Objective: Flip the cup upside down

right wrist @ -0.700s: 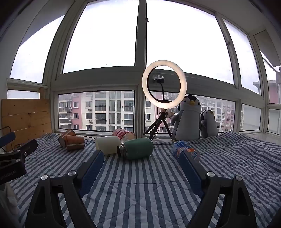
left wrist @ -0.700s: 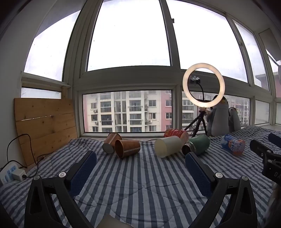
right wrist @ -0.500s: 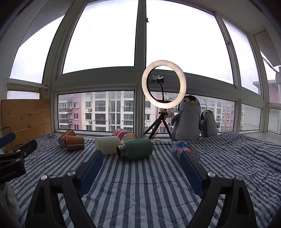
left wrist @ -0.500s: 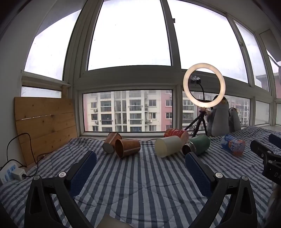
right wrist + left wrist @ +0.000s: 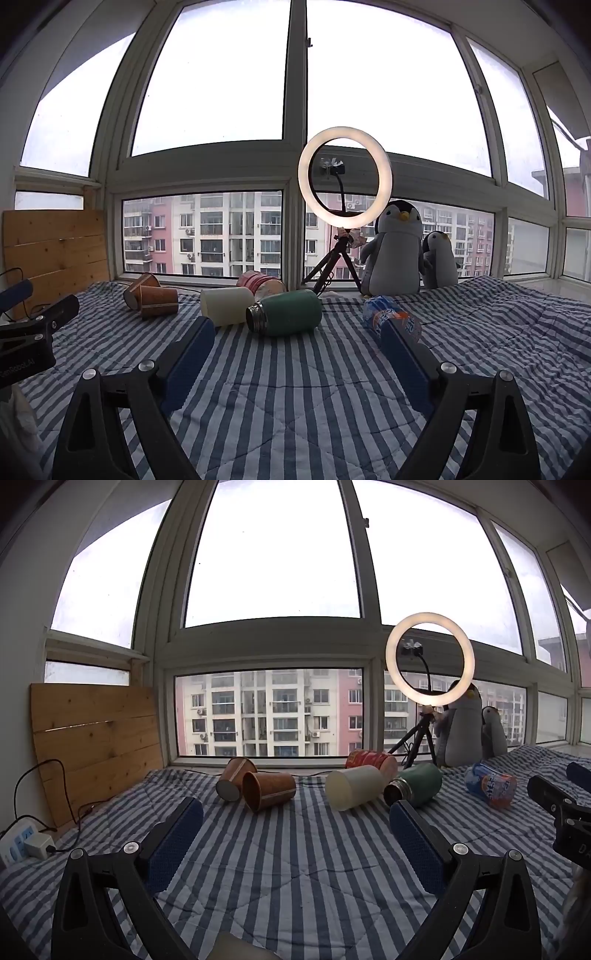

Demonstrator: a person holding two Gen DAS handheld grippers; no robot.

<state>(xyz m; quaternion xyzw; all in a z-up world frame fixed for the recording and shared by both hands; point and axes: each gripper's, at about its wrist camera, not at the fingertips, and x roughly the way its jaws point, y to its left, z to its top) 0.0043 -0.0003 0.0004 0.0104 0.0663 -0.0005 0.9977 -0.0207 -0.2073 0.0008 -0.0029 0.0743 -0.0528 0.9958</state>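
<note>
Cups lie tipped on the striped quilt, both tongs wide and empty

The brown paper cup (image 5: 269,790) lies on its side far left beside its twin, well beyond the left gripper (image 5: 295,843) and right gripper (image 5: 297,363); it looks light and crushable, so pinch the sidewall gently mid-body

The red cup (image 5: 371,759) lay half hidden behind the cream cup (image 5: 354,786). The right gripper (image 5: 561,808) was cut off by the left view's edge. The blue can (image 5: 391,317) sat partly behind a fingertip (image 5: 402,354) — its label was too blurred to read.
</note>
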